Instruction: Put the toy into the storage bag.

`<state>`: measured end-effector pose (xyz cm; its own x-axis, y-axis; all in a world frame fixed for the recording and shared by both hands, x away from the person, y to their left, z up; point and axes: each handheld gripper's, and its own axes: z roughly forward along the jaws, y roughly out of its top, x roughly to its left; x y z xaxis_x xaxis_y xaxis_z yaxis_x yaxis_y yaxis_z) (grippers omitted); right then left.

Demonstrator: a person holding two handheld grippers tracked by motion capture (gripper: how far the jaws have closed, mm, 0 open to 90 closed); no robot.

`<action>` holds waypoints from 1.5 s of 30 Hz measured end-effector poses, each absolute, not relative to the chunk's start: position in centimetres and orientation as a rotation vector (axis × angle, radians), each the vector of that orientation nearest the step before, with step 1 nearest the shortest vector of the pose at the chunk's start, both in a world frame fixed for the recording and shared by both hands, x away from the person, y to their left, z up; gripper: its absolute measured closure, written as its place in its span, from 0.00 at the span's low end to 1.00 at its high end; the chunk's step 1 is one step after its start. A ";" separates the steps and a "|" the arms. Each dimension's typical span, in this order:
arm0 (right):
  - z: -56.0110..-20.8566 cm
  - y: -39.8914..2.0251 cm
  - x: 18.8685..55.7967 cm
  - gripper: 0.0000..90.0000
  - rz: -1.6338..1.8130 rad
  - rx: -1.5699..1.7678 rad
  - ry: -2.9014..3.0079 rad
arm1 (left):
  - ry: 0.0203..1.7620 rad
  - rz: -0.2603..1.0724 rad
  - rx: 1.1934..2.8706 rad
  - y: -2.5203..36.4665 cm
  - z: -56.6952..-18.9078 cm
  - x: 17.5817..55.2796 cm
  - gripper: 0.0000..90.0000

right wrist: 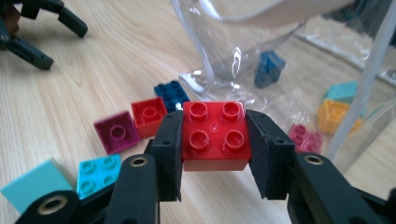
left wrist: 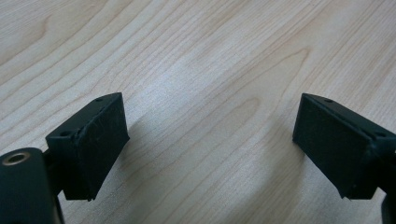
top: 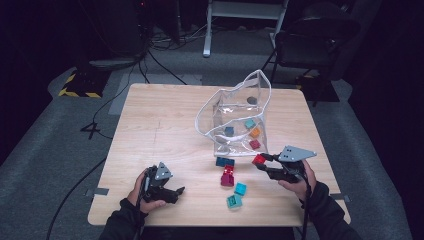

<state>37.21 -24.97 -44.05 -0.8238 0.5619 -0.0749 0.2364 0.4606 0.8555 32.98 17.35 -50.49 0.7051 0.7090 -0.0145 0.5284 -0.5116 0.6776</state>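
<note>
My right gripper (right wrist: pixel 214 151) is shut on a red four-stud brick (right wrist: pixel 214 128), holding it studs up a little above the table (top: pixel 160 125), just in front of a clear plastic bag (top: pixel 235 112). In the high view this gripper (top: pixel 261 163) and its brick (top: pixel 258 159) are at the bag's near right corner. The bag stands open with a white rim and holds a blue brick (right wrist: pixel 268 67), a teal one (right wrist: pixel 343 91), an orange one (right wrist: pixel 334 114) and a magenta one (right wrist: pixel 306 137). My left gripper (top: pixel 178 192) rests open near the front left; its jaws (left wrist: pixel 210 135) have bare wood between them.
Loose on the table beside the bag lie a dark blue brick (top: pixel 224 161), a small red brick (right wrist: pixel 148 115), a magenta brick (right wrist: pixel 116 133) and two teal bricks (top: pixel 240 188) (top: pixel 234 201). A chair (top: pixel 312 40) and cables stand on the floor beyond the table.
</note>
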 end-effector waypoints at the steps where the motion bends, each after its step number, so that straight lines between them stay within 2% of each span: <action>1: -43.7 -24.9 37.2 0.66 1.308 0.672 2.362 | 0.938 0.347 2.238 17.3 -50.5 33.0 0.12; 22: -36.1 -24.5 38.3 0.66 1.339 0.627 2.235 | 0.948 0.355 2.238 17.3 -50.5 33.0 0.11; 45: -31.2 -23.2 40.2 0.66 1.347 0.607 2.137 | 0.948 0.356 2.238 17.3 -50.5 33.0 0.11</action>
<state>40.24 -23.22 -31.20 -0.7543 0.6250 -0.2007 0.0883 0.3996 0.9124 33.05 17.34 -50.48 0.6986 0.7155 -0.0097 0.5320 -0.5103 0.6756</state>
